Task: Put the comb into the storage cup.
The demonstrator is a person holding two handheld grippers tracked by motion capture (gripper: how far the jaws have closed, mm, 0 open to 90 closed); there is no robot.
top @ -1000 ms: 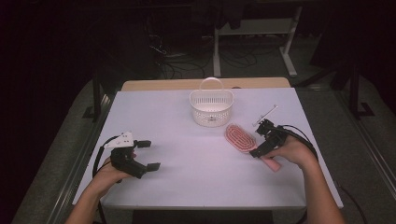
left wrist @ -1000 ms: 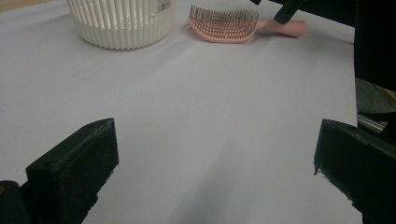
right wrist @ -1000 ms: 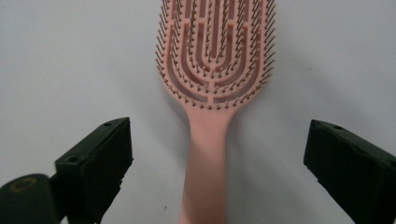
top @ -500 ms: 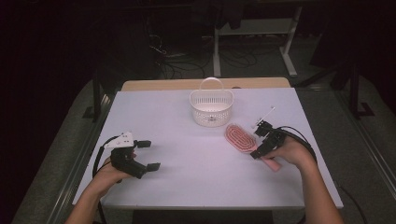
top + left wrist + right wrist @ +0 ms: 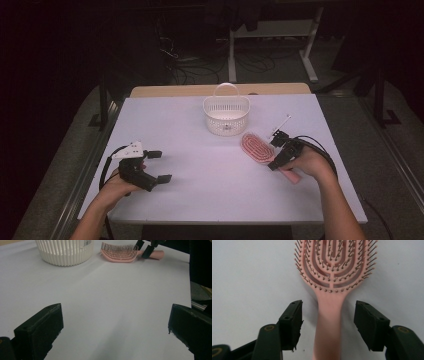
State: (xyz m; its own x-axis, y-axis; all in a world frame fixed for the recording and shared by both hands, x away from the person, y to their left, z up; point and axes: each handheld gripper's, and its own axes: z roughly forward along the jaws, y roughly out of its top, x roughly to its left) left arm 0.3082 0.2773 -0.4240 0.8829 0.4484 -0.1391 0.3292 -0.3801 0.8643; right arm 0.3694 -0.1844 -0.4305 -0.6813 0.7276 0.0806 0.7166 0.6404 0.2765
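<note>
Right tongs (image 5: 328, 323) closing astride hairbrush (image 5: 332, 290) handle, not yet pinching | left tongs (image 5: 115, 332) spread, idle | basket (image 5: 226, 114) empty | lift pending

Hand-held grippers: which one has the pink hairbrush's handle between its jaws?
The right hand-held gripper: its jaws straddle the pink hairbrush handle, closing in but not yet touching. The left hand-held gripper rests open over bare table.

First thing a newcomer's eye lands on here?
The pink hairbrush lying bristles up at the table's right, with the right gripper straddling its handle; the jaws have just been closing but gaps remain on both sides. Next, the white slatted basket with its hoop handle, at the far middle of the white table. The left gripper lies open at the near left, nothing between its jaws.
</note>
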